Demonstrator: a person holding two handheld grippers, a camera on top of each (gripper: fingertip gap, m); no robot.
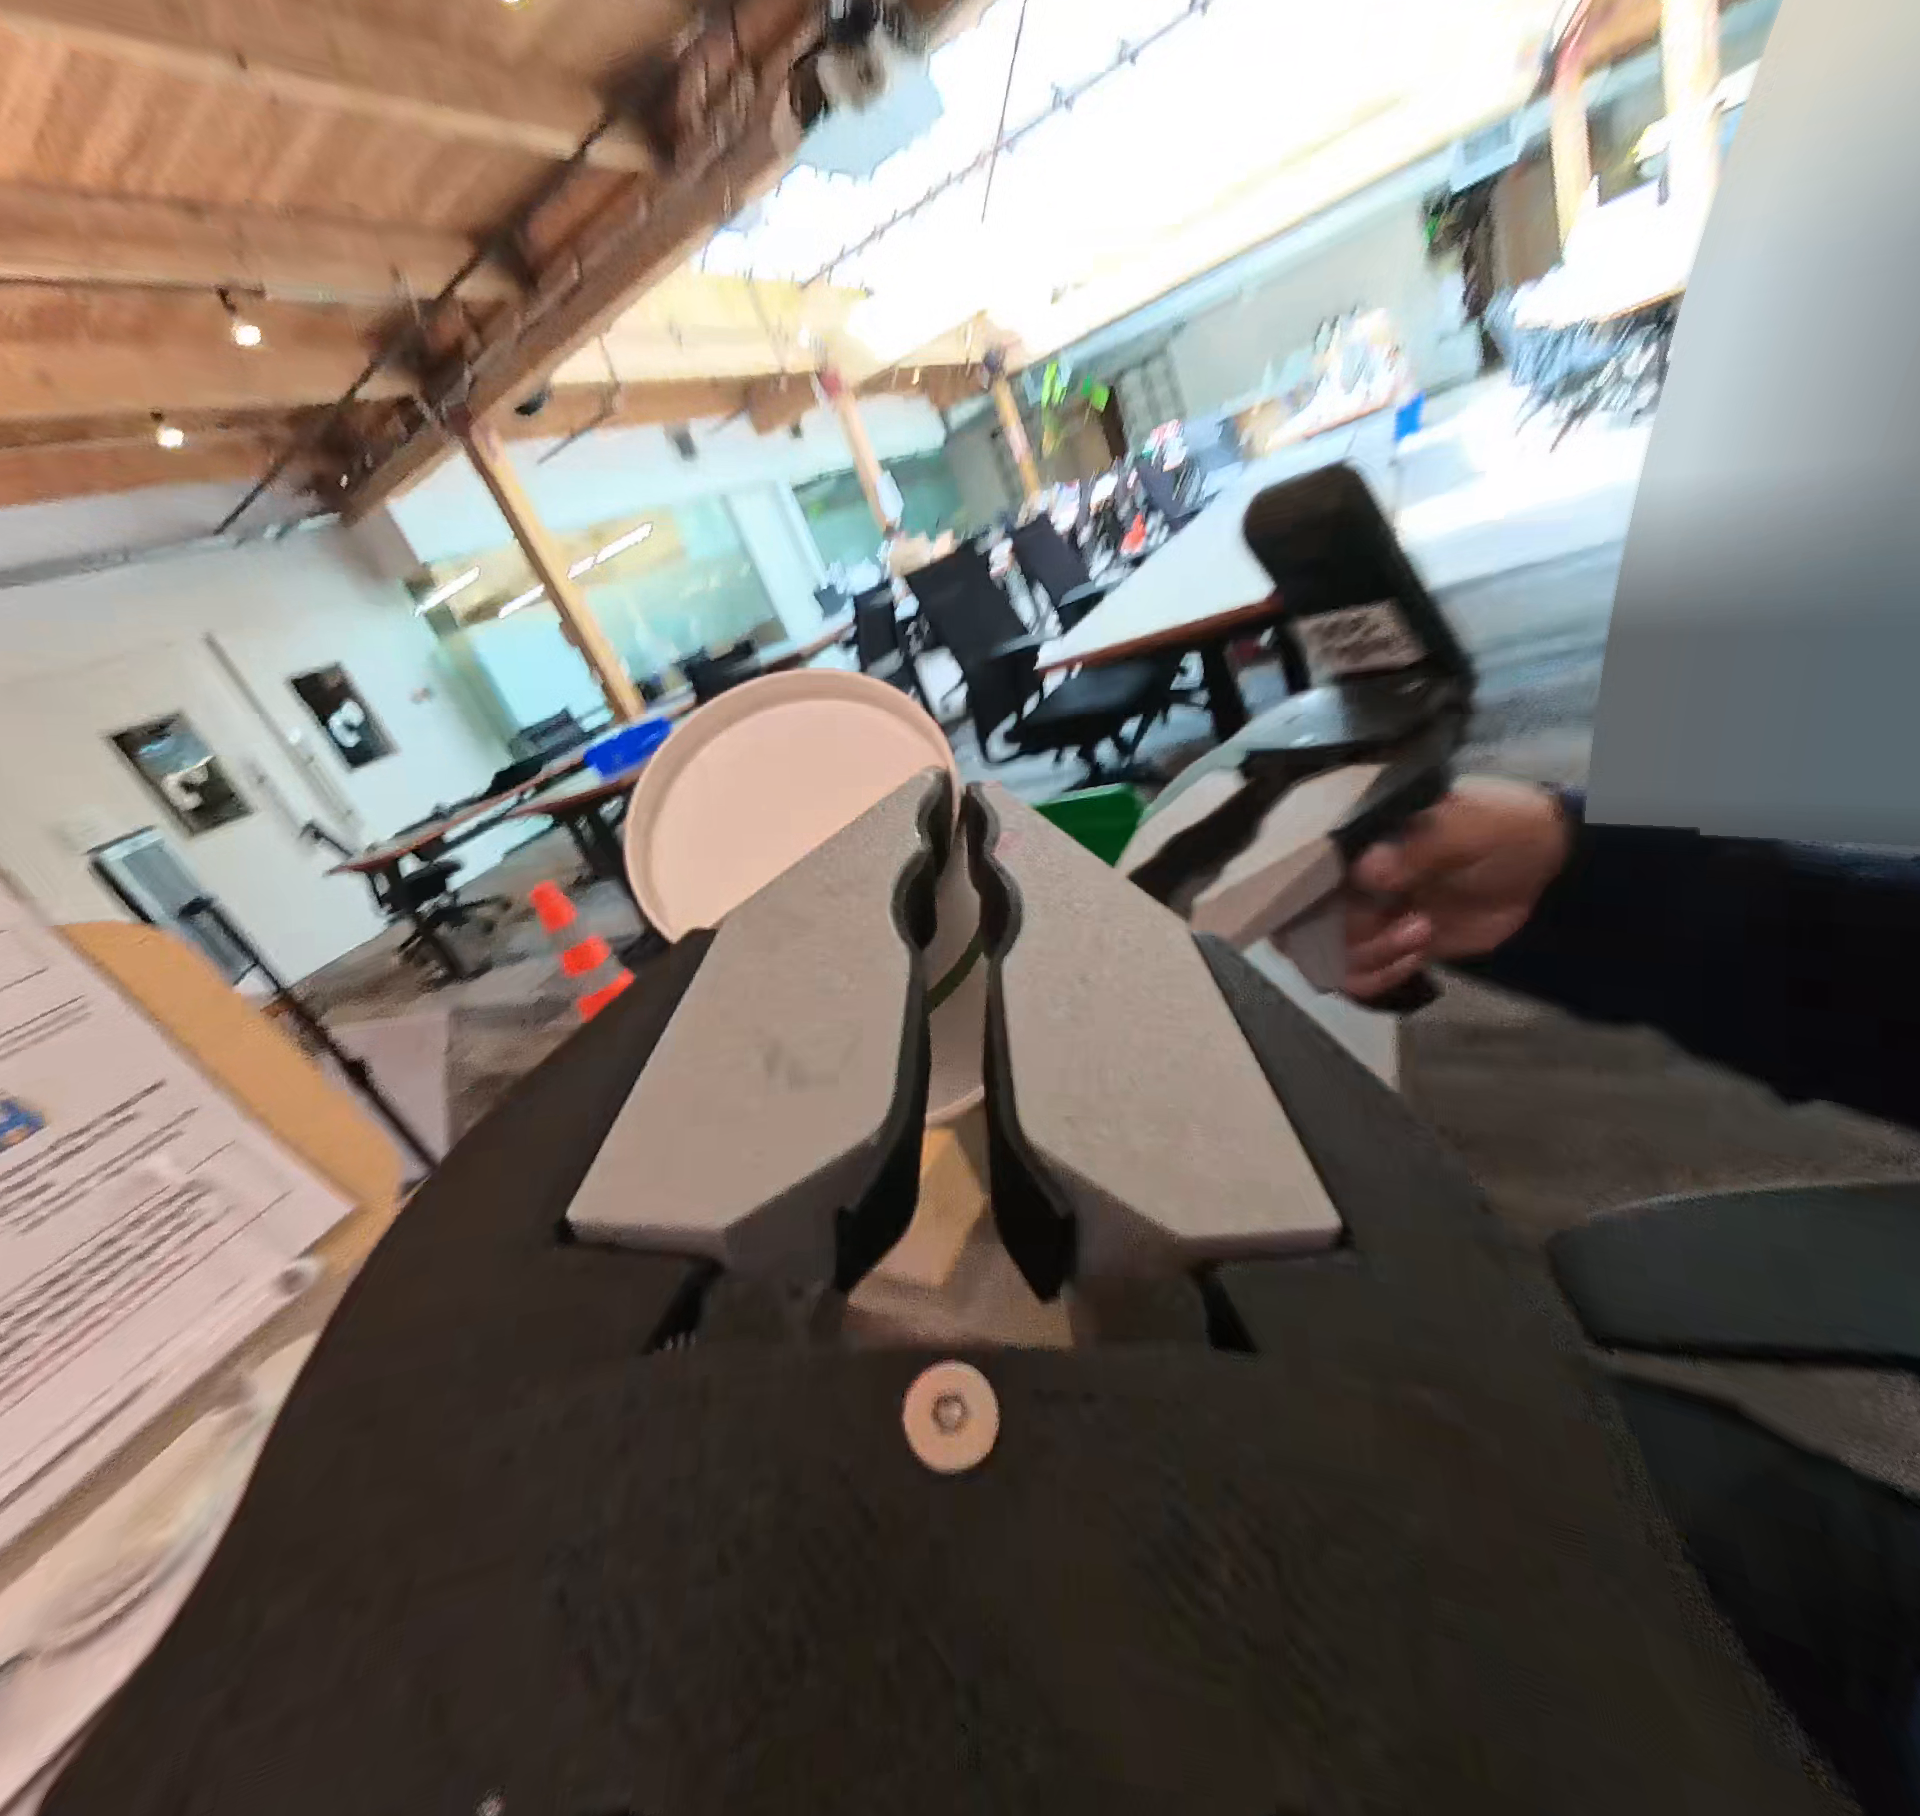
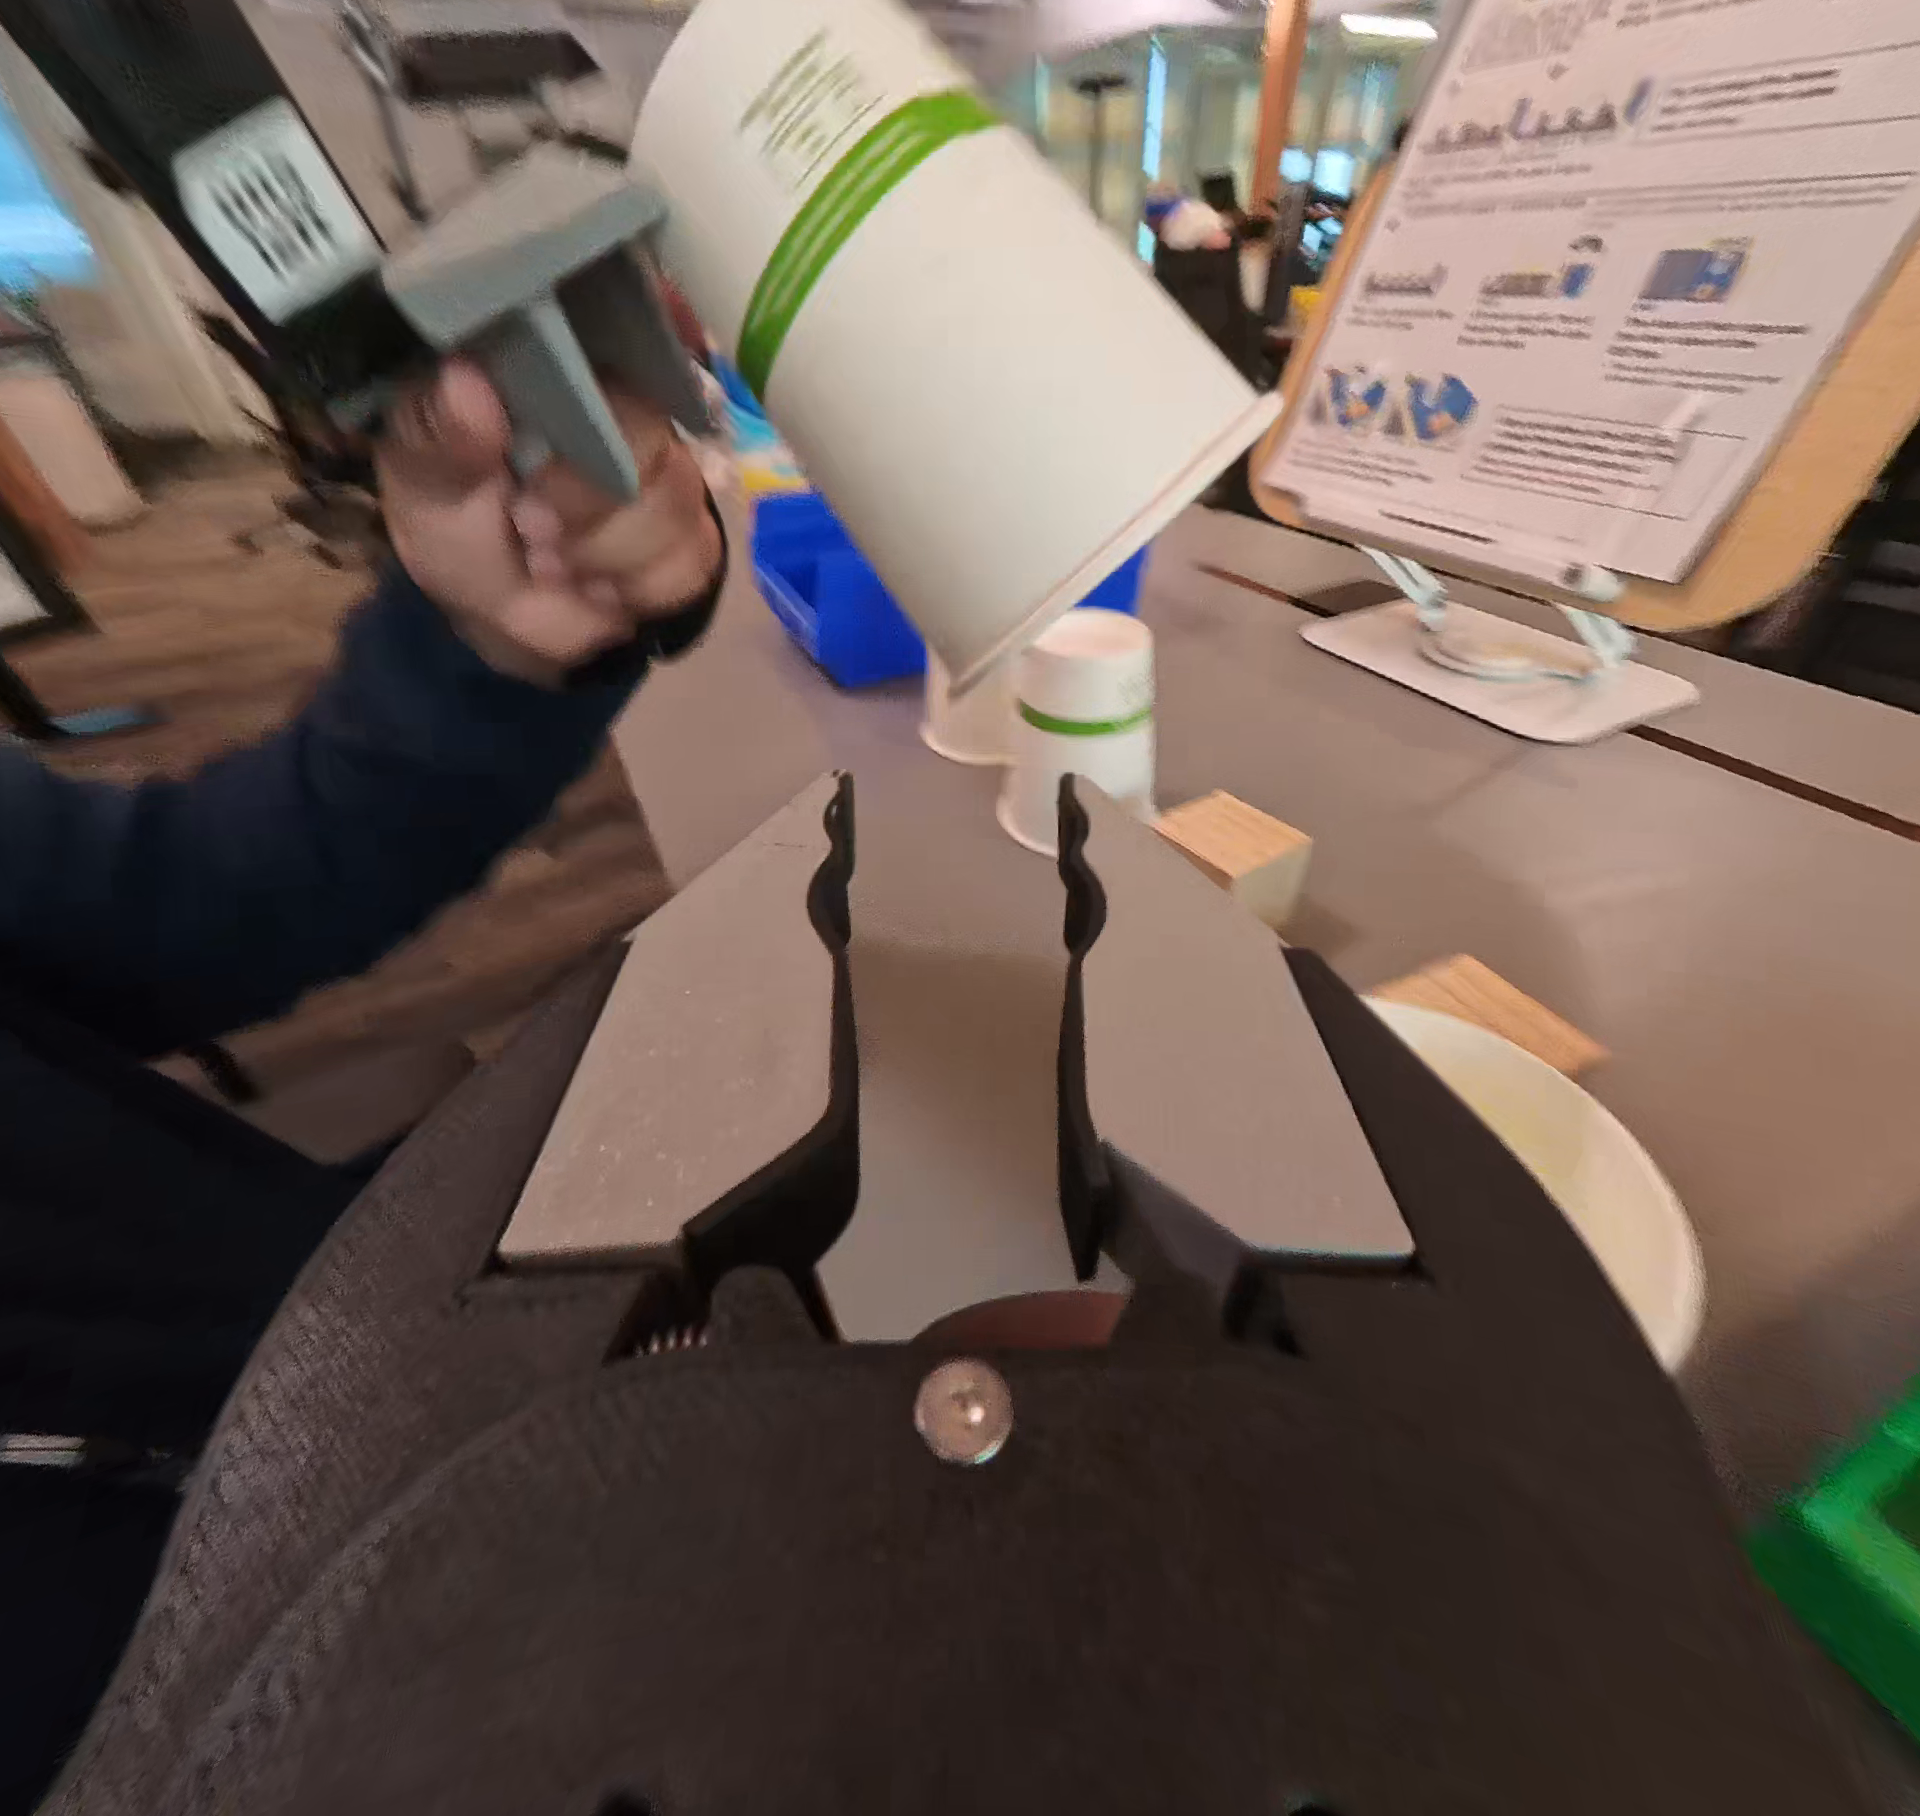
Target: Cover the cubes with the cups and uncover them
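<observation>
Left gripper (image 1: 958, 800) pinches the wall of a tilted paper cup (image 2: 935, 291) held aloft, risking a crushed rim or slip; right gripper (image 2: 954, 810) gapes bare above table (image 2: 1507, 883), cubes (image 2: 1236, 847) uncovered.

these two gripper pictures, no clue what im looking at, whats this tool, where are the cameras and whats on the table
A person holds a two-finger tool in each hand; each carries a camera looking along its fingers. In the left view, the left hand-held gripper pinches the wall of a white paper cup, lifted in the air. The right view shows that same cup from the side, tilted. The right hand-held gripper is open and empty above the grey table. On the table stand upside-down cups, two wooden cubes, a blue bin and a sheet on a stand.
</observation>
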